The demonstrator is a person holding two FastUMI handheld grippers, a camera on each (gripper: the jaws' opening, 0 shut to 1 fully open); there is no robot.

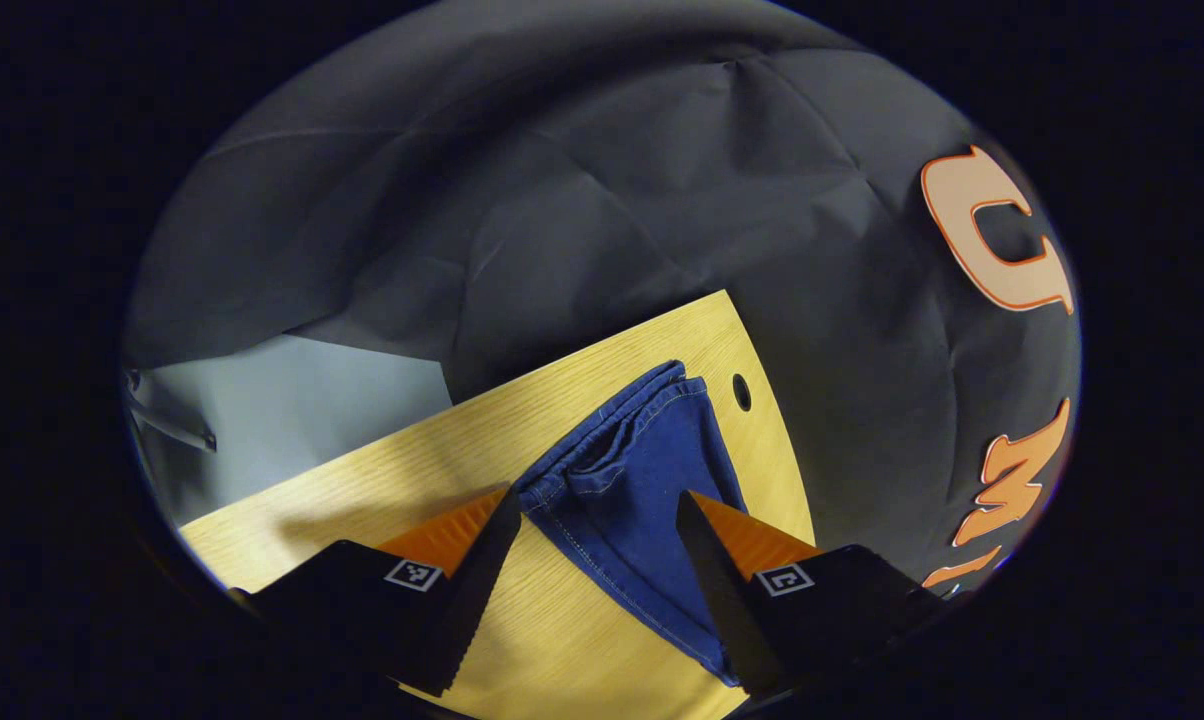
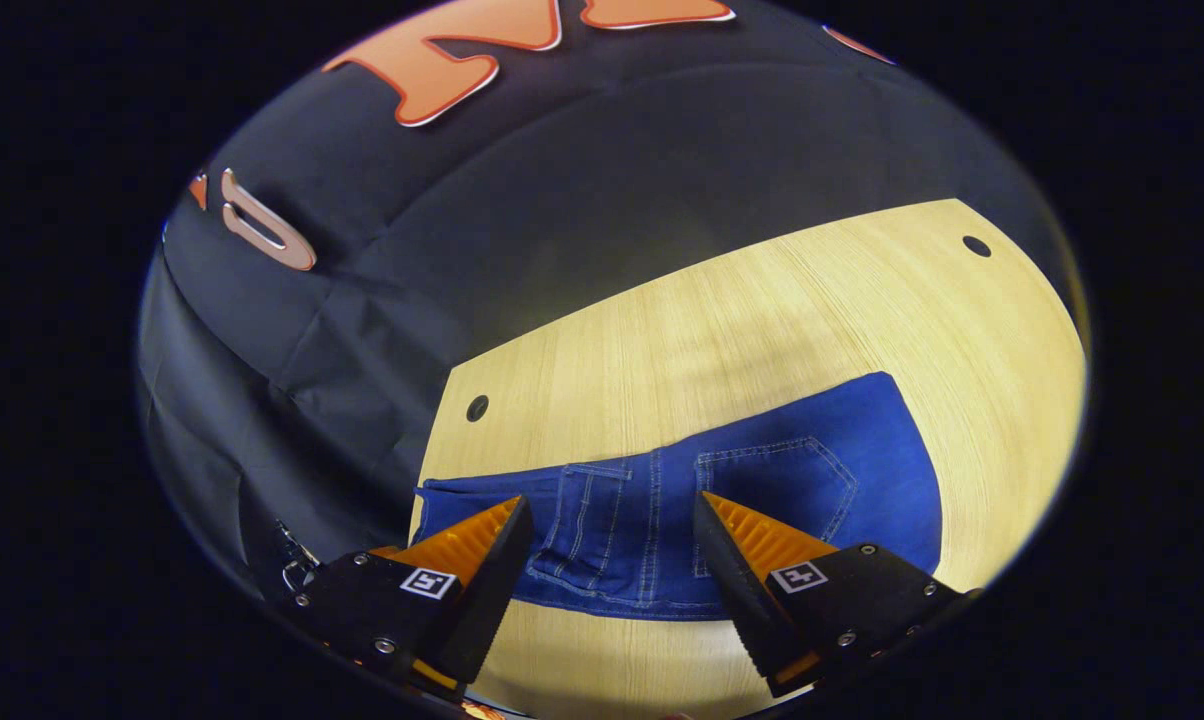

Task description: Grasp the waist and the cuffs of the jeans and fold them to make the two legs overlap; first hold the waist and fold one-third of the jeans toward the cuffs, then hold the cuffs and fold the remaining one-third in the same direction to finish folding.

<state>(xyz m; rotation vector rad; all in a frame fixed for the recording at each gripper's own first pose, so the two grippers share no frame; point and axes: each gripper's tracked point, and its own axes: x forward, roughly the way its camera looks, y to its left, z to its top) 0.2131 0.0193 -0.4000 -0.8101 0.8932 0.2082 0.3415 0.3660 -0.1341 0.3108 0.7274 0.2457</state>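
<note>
Hovering over surface (image 1: 562, 640), left gripper (image 1: 599, 505) being held with jaws spread wide, nothing being gripped; jeans (image 1: 632, 480) lying flat between its fingers, cuff end pointing away. Right gripper (image 2: 612, 510) likewise being held open, empty, above jeans (image 2: 722, 500) pocket area. Jeans being seen spread on surface (image 2: 762, 320) near front edge. Booth cloth wall (image 1: 562, 200) hanging beyond.

One pair of jeans (image 2: 722, 500) lies on one tabletop (image 2: 782, 320). Two round holes (image 2: 477, 408) sit near the tabletop's far corners.
</note>
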